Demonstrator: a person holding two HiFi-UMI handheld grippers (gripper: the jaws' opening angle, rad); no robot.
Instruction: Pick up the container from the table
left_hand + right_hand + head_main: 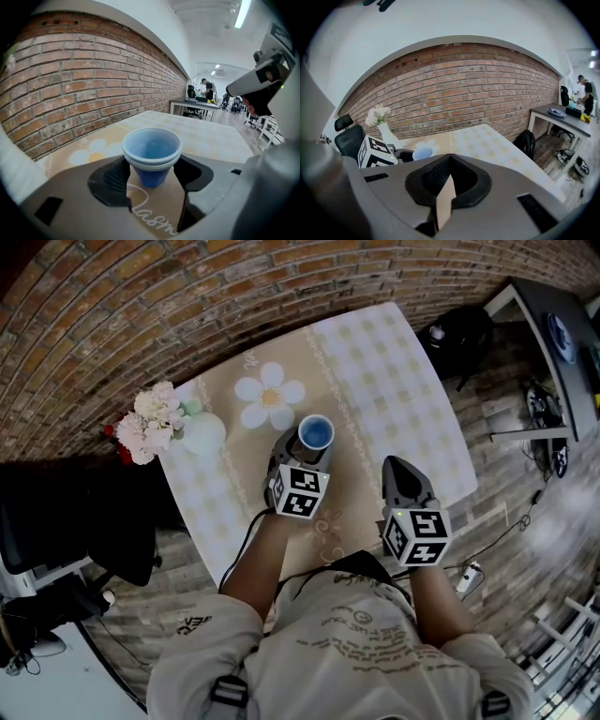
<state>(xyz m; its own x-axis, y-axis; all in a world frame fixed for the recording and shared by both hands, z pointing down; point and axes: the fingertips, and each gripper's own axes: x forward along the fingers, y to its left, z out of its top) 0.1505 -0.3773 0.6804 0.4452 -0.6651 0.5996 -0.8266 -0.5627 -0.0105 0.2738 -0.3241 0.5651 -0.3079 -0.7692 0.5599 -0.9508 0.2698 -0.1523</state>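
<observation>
A small blue cup (316,434), two stacked by the look of its double rim, stands upright on the table (394,362) beside a printed daisy. My left gripper (307,452) reaches it from the near side. In the left gripper view the cup (152,157) sits between the jaws, and both black pads (115,180) lie against its rim, so the left gripper (152,177) is shut on it. My right gripper (397,468) hovers to the right over the table's near edge. Its pads meet at the tip, holding nothing (448,163). The cup (423,153) shows far left there.
A white vase (203,435) with pale flowers (150,423) stands at the table's left edge, close to the cup. A brick wall runs behind. A black office chair (122,540) is at the left, and a dark bag (459,334) and a desk (553,343) are at the right.
</observation>
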